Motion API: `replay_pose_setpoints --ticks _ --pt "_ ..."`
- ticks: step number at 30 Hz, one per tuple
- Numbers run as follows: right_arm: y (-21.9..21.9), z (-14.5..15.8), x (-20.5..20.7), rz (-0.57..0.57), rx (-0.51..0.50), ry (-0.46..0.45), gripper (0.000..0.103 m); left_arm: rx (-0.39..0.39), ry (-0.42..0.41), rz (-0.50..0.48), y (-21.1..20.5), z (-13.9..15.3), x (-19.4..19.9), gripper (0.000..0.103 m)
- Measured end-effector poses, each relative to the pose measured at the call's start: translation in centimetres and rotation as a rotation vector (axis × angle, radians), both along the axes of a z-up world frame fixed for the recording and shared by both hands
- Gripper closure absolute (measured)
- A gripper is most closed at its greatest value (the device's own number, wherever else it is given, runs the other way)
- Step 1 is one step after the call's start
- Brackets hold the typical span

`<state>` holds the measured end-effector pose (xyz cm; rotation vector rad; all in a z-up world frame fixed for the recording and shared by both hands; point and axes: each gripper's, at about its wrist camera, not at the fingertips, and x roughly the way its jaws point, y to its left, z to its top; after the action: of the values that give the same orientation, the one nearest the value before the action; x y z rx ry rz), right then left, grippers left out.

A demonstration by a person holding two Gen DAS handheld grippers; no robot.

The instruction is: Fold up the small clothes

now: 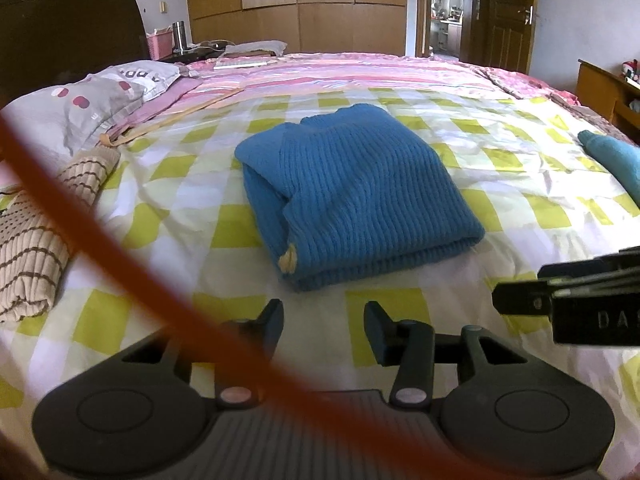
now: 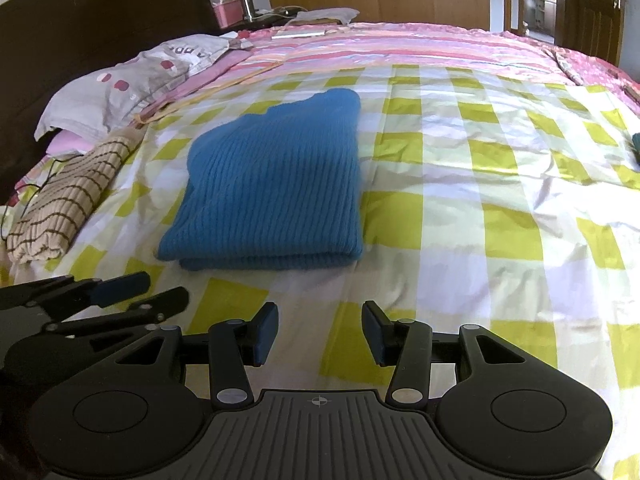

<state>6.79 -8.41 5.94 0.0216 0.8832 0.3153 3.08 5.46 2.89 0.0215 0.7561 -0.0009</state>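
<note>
item: blue knit (image 1: 352,192), one. it is seen folded into a thick rectangle, lying flat on the checked sheet (image 1: 500,184) toward the middle of the bed, its folded edge turned to the near edge. a small yellow tag is seen at its near left corner.

tools: two. the left gripper (image 1: 323,326) is held released, nothing between its jaws, just short of the knit's near edge and not touching it. the right gripper (image 2: 320,330) is likewise released and empty, held over bare sheet toward the near edge, right of the knit.

other cloth: one striped beige garment (image 1: 36,240), folded, at the left edge of the bed; one teal piece (image 1: 616,160) at the right edge, only partly seen, its fold not to be told.

bedding: one grey spotted pillow (image 1: 100,100) at the far left corner; one pink striped cover (image 1: 340,72) along the far edge.

also noted: one orange cord (image 1: 120,240), blurred, crossing the left wrist view.

risks, as judged:
- the top layer could be dragged askew if a jaw is pushed in under the near edge, since the knit is thick and loosely stacked.
- only the upper layer might be pinched, so that the fold opens when lifted.
- the loose sheet could be caught with the knit and wrinkled.
- the cord could be snagged on the left gripper.
- the teal piece lies at the edge and could be knocked off.
</note>
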Motion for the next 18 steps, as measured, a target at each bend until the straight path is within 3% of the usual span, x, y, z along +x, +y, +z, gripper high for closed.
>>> replay_pose_setpoints --ticks 8,18 --pt "-0.2 -0.4 -2.3 0.005 0.005 0.011 0.054 0.004 0.007 0.005 -0.3 0.0 -0.6 0.047" --pt "-0.7 -1.0 -3.0 -0.044 -0.002 0.007 0.051 -0.003 0.005 -0.024 -1.3 0.3 -1.9 0.026"
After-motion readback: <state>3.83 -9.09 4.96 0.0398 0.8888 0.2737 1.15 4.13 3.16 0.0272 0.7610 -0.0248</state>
